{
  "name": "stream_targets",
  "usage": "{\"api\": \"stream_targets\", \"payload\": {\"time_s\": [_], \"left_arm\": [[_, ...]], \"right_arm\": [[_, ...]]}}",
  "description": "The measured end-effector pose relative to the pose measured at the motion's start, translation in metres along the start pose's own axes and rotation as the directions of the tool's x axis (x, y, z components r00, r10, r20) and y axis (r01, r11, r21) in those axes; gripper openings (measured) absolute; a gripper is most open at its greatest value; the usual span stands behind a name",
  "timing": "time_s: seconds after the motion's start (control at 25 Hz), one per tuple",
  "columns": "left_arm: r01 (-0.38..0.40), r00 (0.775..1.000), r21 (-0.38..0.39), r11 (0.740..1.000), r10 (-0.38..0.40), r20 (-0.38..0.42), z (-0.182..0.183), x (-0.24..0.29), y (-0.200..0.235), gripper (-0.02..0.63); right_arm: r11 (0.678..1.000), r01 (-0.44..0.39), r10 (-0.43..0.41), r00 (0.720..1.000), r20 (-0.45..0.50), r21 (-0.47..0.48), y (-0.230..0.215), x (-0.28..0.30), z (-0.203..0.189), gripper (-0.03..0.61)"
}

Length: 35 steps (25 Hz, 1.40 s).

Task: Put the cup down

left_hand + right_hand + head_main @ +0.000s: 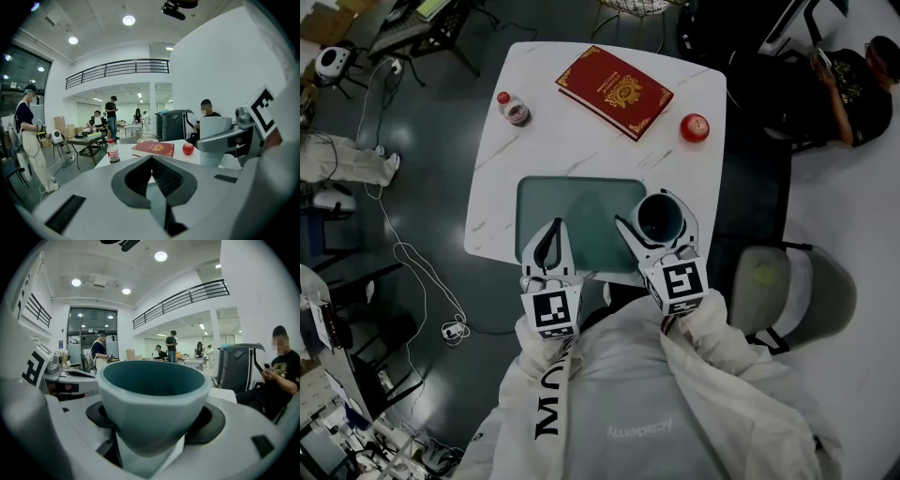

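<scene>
A pale cup [660,216] with a teal inside stands upright between the jaws of my right gripper [659,221], which is shut on it. It hangs over the right end of the teal tray [553,206], near the table's front edge. The right gripper view shows the cup [152,399] filling the space between the pads. My left gripper [553,231] is over the tray's front left, shut, with nothing in it; in its own view my left gripper [151,161] has its pads meeting. That view also shows the cup [214,127] to the right.
On the white marble table [581,150] lie a red book [614,91], a small bottle [513,109] and a red apple [695,127]. A grey chair [787,291] stands at the right. A person [848,84] sits at the far right; cables run over the floor at the left.
</scene>
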State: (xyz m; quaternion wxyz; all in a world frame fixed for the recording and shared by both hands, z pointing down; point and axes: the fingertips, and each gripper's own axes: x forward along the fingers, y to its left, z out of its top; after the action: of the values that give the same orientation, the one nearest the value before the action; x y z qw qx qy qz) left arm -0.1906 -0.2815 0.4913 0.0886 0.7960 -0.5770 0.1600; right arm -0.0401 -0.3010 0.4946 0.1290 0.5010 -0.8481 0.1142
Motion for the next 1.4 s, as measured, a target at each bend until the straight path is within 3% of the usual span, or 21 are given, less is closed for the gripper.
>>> {"api": "stream_targets", "payload": {"time_s": [0.28,0.8,1.4], "left_arm": [[-0.003,1.0,0.001,1.0,0.003,0.001,-0.008,0.02,0.005,0.011],[0.026,0.997,0.013,1.0,-0.025,-0.067,-0.031,0.043,0.005,0.011],[0.066,0.992,0.023,0.998,-0.063,-0.113,-0.045,0.061,-0.007,0.011]], "right_arm": [[1.0,-0.016,0.016,1.0,-0.009,-0.022,-0.005,0.023,-0.013,0.391],[0.998,-0.014,0.014,1.0,-0.008,-0.067,-0.011,0.059,-0.047,0.391],[0.995,-0.002,-0.007,0.997,-0.08,-0.104,-0.021,0.086,-0.094,0.391]]}}
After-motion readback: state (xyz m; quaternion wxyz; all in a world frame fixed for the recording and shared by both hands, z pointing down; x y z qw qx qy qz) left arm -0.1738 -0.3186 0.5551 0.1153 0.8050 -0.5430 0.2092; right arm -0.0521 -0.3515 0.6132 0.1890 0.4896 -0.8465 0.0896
